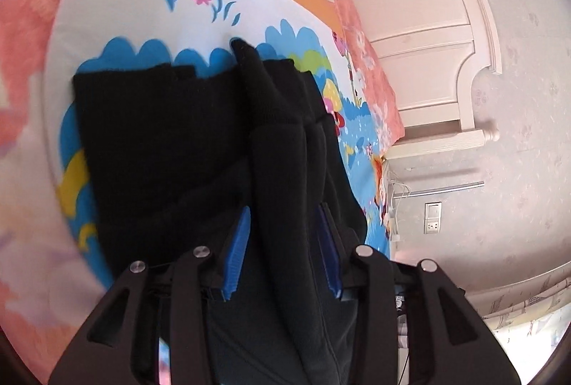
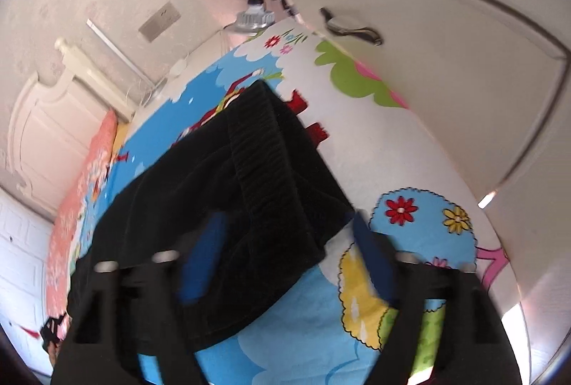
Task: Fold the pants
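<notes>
Black pants lie on a colourful cartoon bedsheet. In the left wrist view my left gripper is shut on a thick bunched fold of the pants, which fills the gap between the blue pads and hangs up over the flat part. In the right wrist view the pants show their ribbed waistband toward the far end. My right gripper is open, its blue fingers spread either side of the pants' near edge; the view is blurred.
A pink floral blanket lies along the bed's side. A white headboard and a wall with a socket stand beyond the bed. A white wardrobe door with a handle is close on the right.
</notes>
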